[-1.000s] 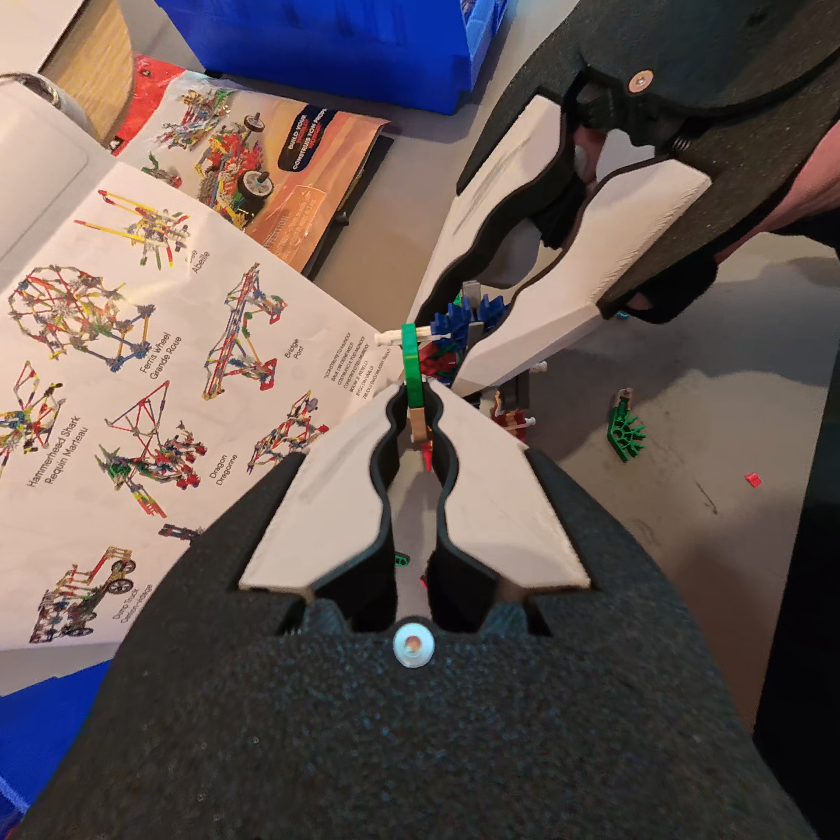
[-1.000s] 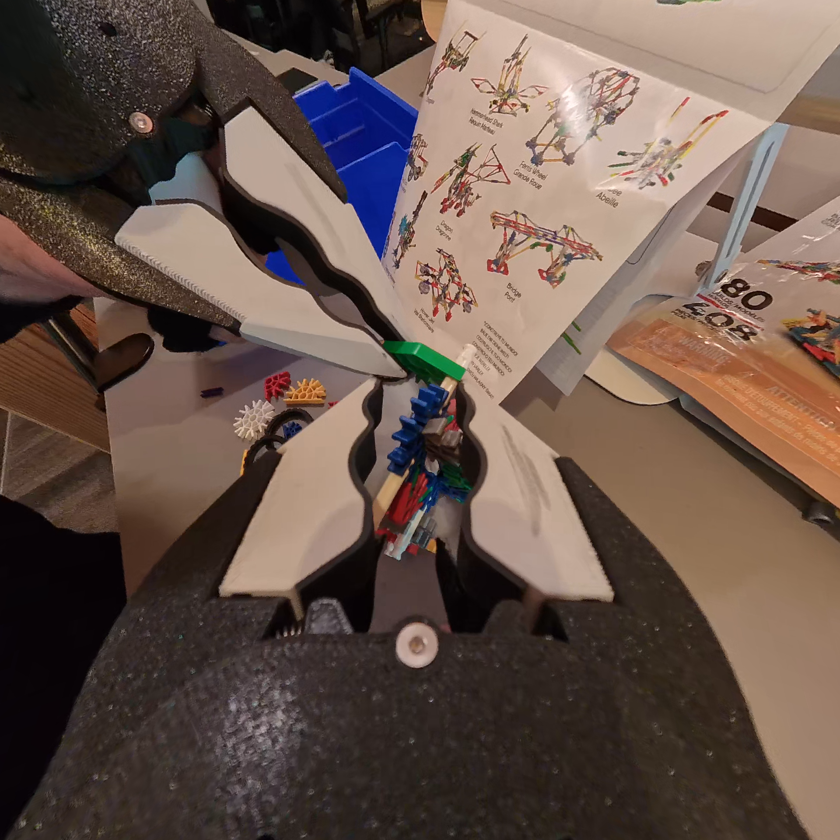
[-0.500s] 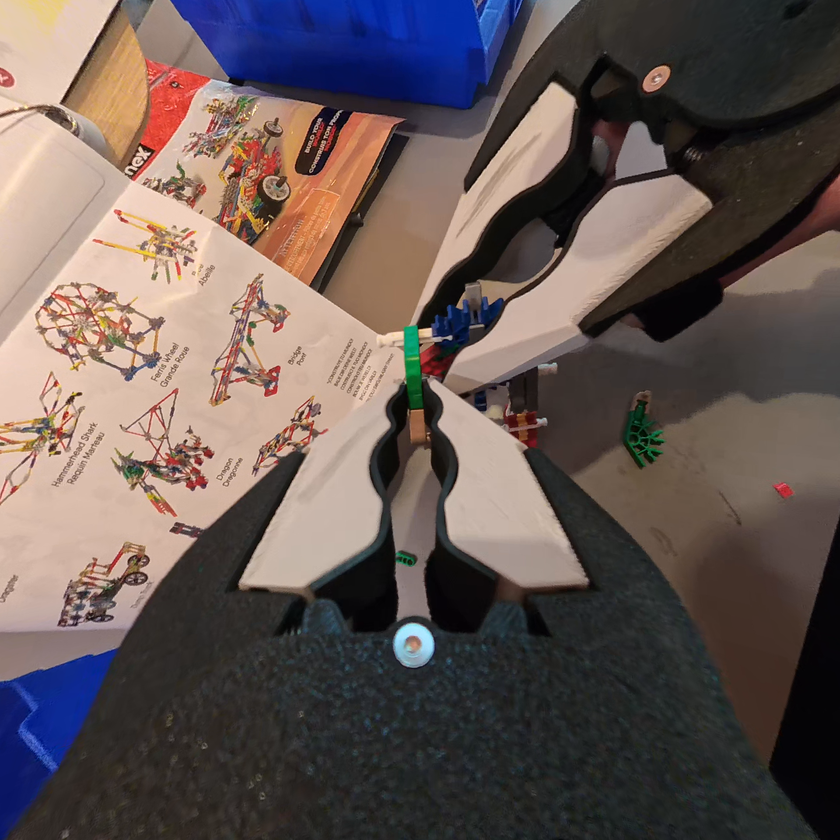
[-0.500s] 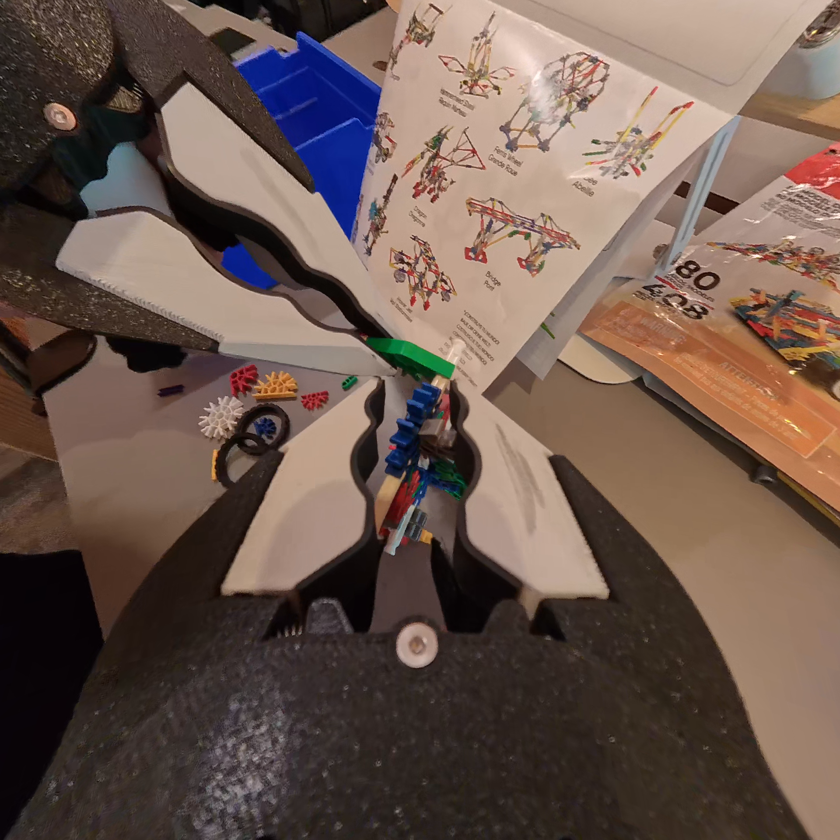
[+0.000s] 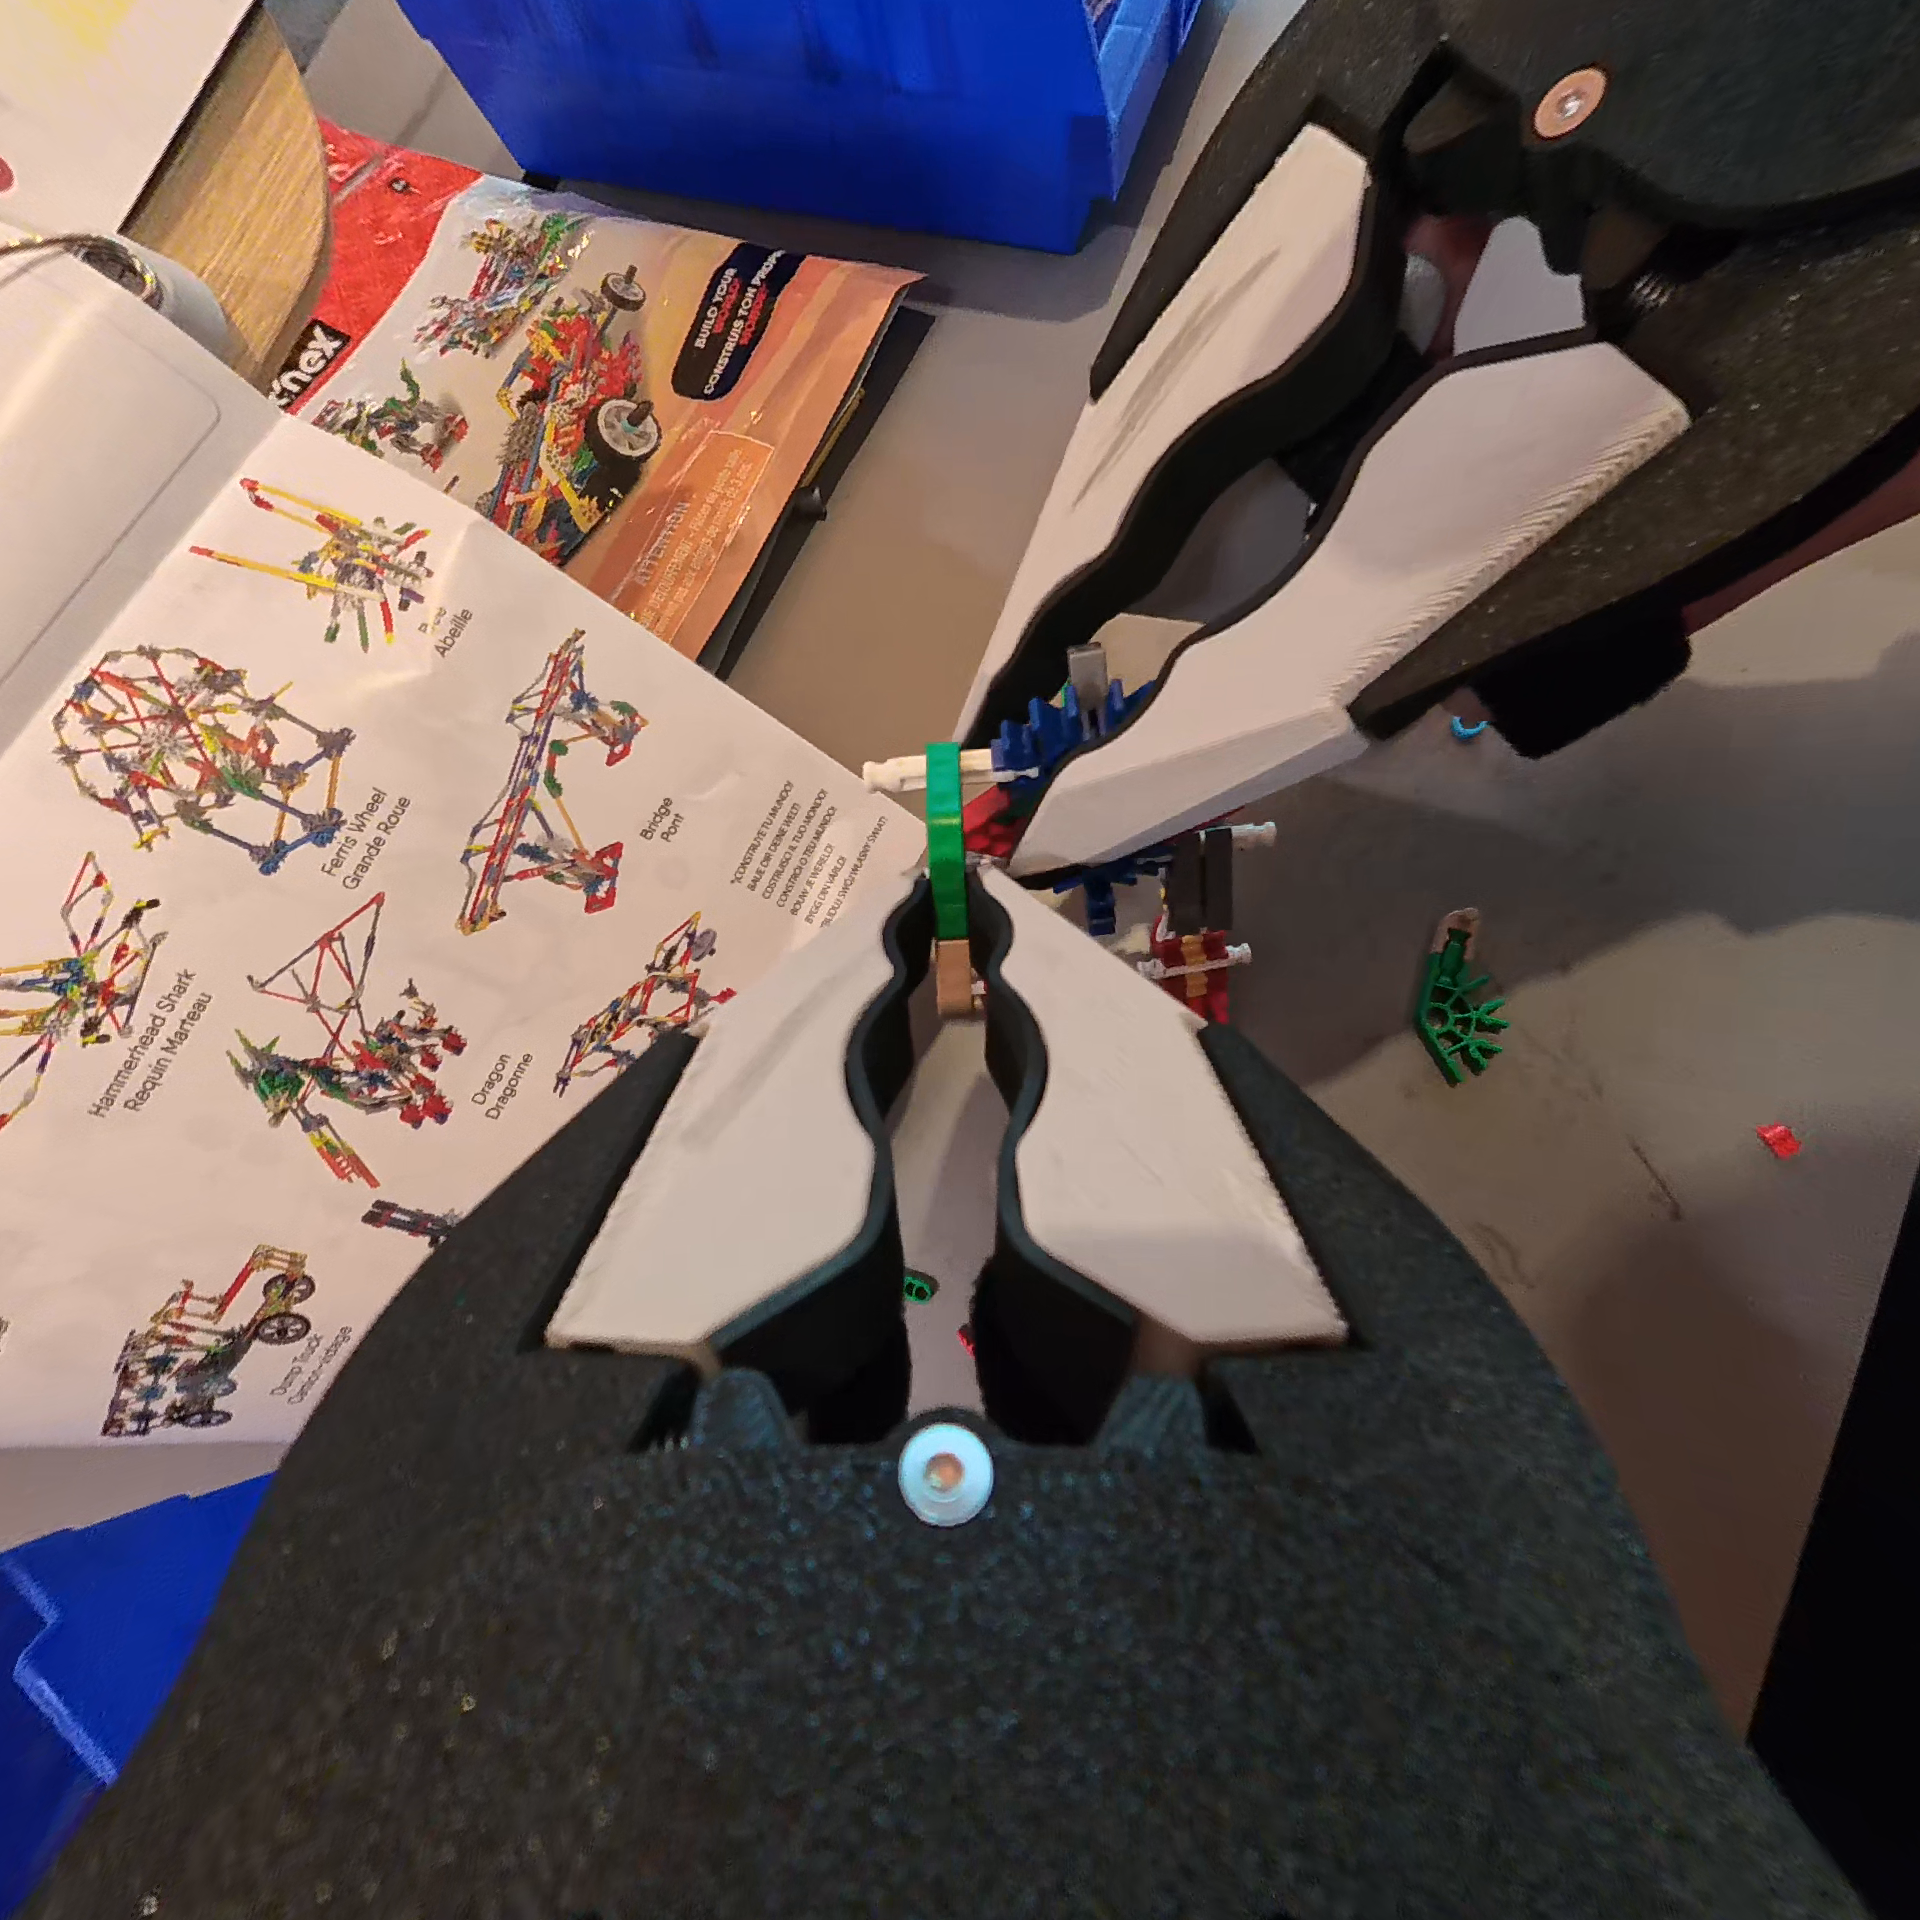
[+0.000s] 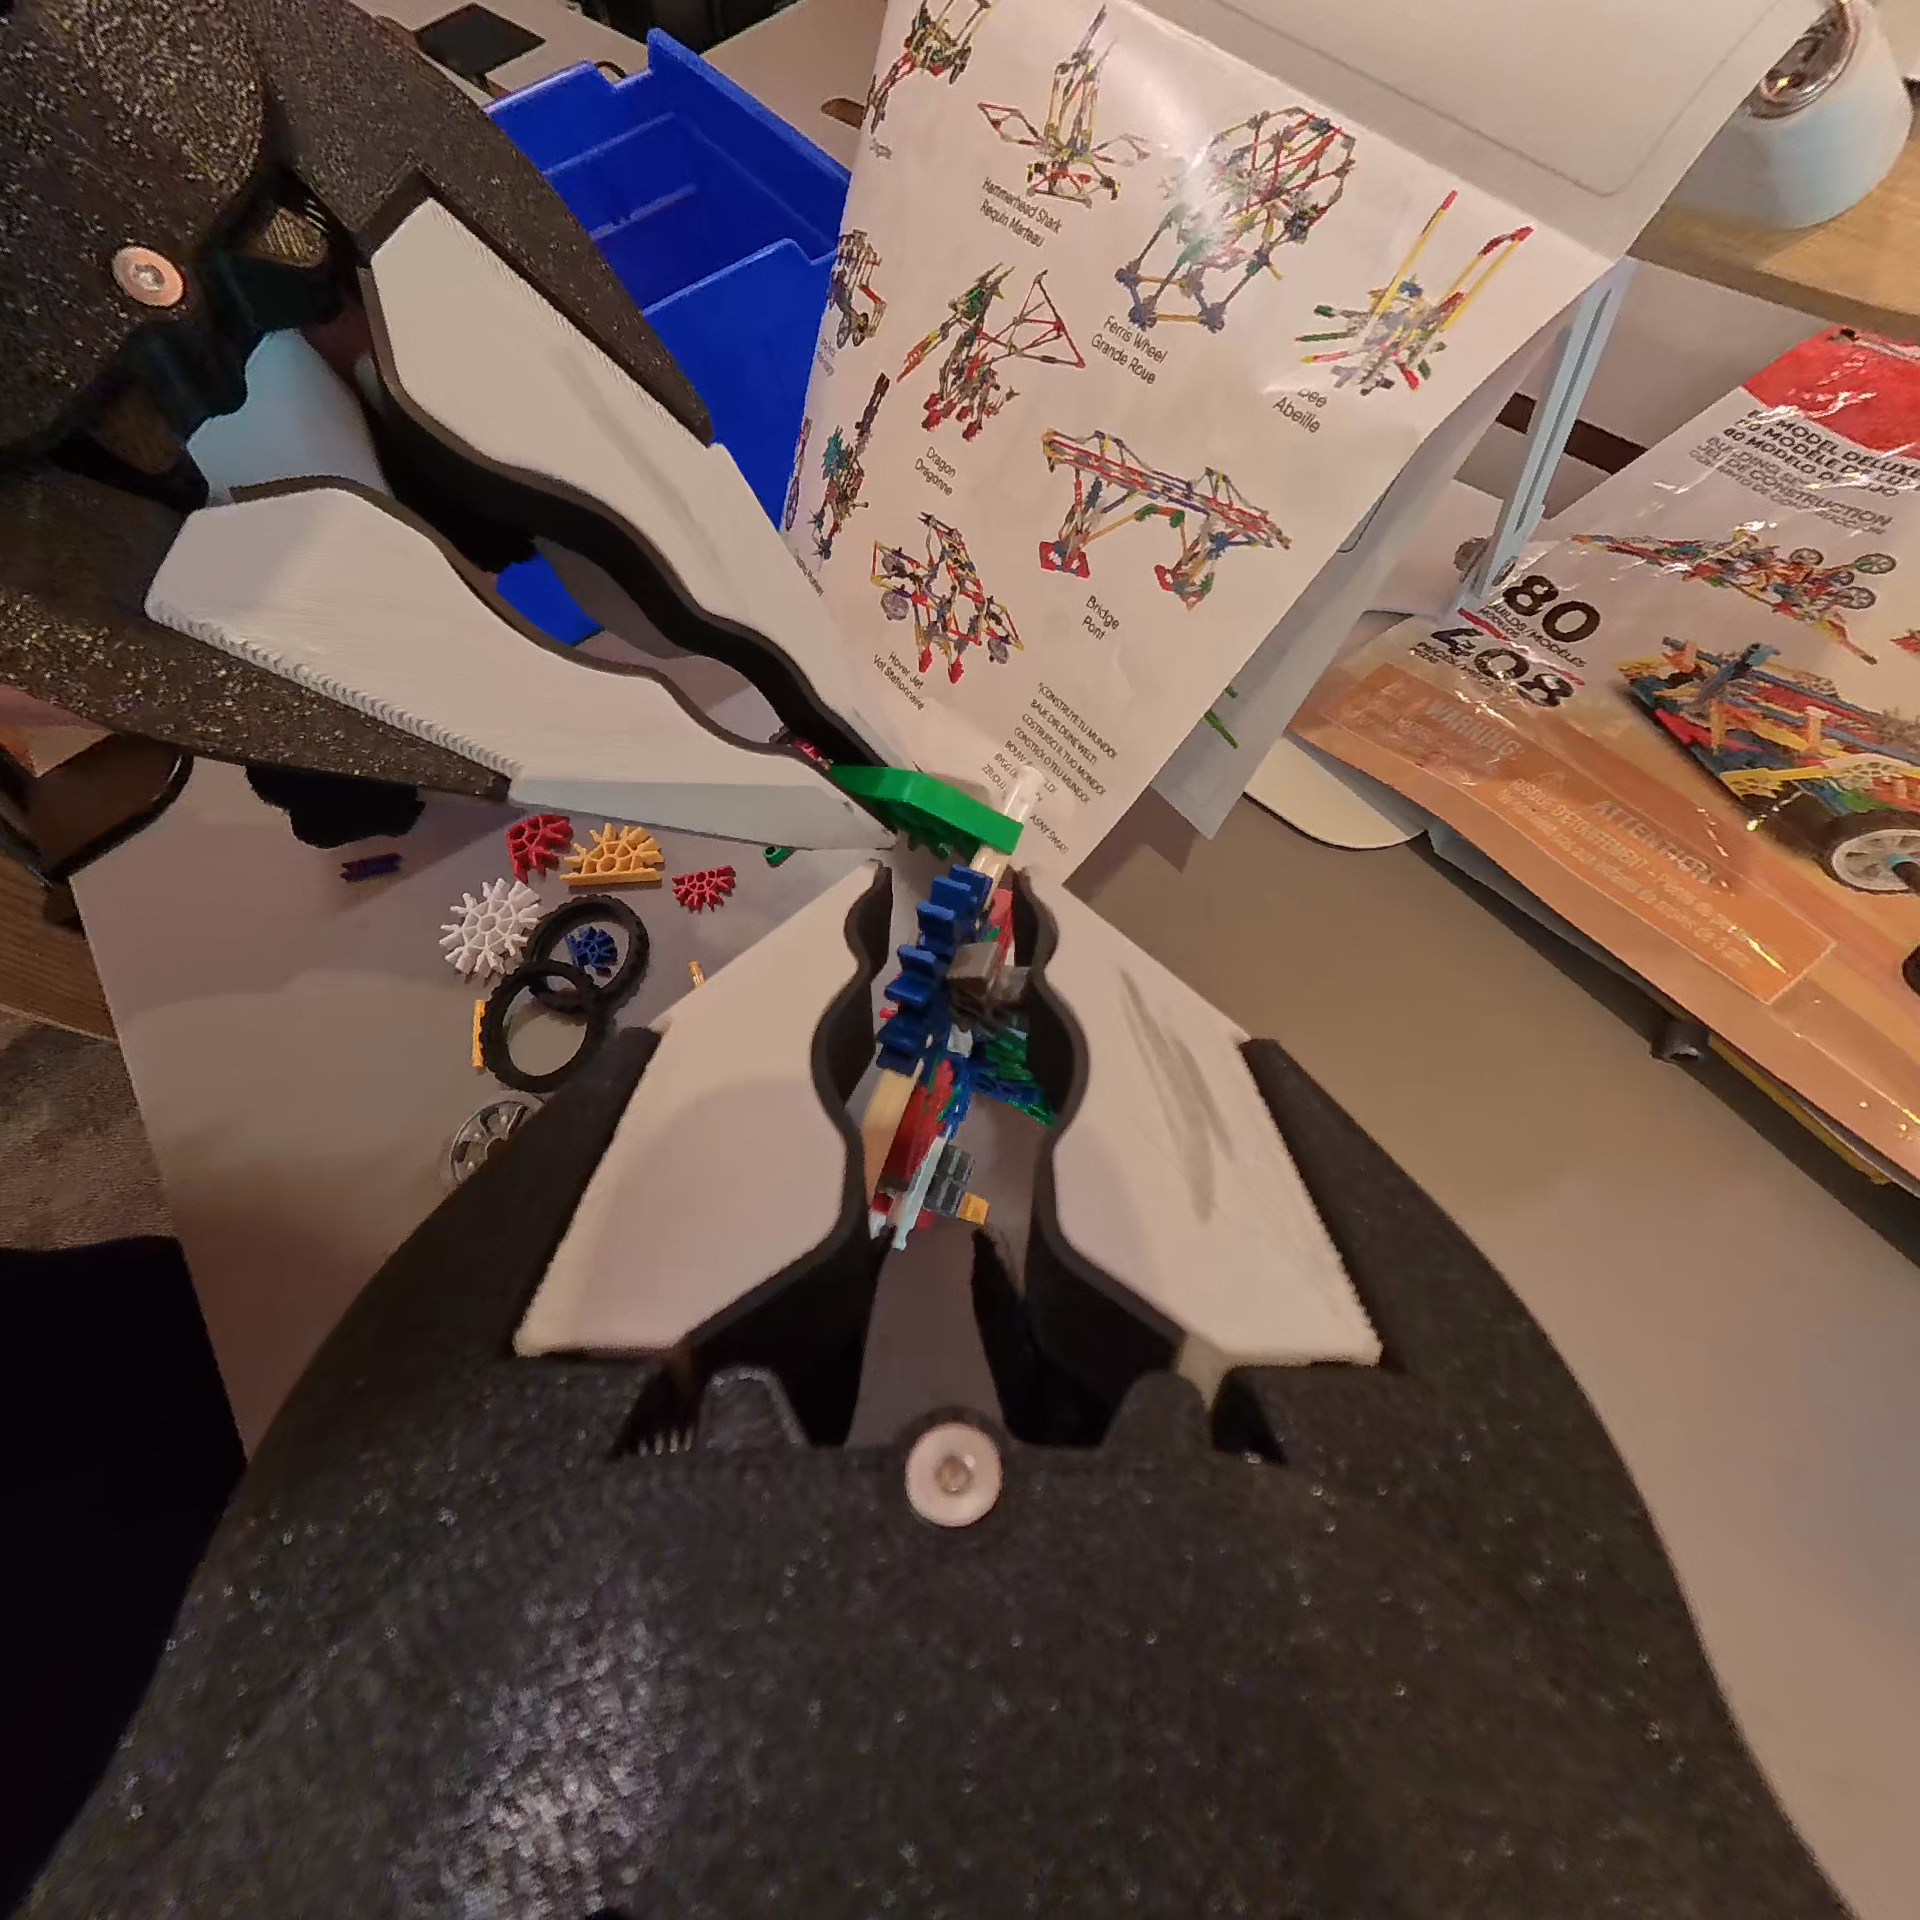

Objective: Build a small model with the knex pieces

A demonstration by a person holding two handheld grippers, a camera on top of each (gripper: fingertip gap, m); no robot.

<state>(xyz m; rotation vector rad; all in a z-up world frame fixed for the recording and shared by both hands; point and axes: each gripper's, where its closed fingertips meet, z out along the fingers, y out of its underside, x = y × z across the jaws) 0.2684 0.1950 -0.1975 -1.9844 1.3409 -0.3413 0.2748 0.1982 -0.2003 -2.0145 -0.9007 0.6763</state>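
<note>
tools are meeting tip to tip above the table (image 5: 1558, 1195), and that is the relation to watch. your left tool (image 5: 948, 914) is pinching a flat green connector (image 5: 943, 831) edge-on, with a tan piece (image 5: 956, 982) sitting just behind it between the fingers. your right tool (image 6: 951, 883) is clamping a small model (image 6: 940, 1039) of blue gear teeth, red and green bits and a grey block, and a white rod (image 6: 1013, 810) is sticking out past its tips.

seen from the left wrist, the rod is lying crosswise, left to right, and the connector is standing upright across it, touching or threaded on it; you cannot tell which from here. the rod's free end is poking out on the far side of the connector, toward the sheet (image 5: 312, 831). from the right wrist, the connector is lying flat over the rod's tip, with the left tool coming in from the upper left.

both tools are equally near the joint.

around you: the sheet of model pictures is propped just behind the joint, a blue bin (image 6: 707, 239) beyond it, loose connectors and black tyres (image 6: 551, 997) on the table below the left tool, and a lone green connector (image 5: 1460, 1023) off to the right in the left wrist view.
</note>
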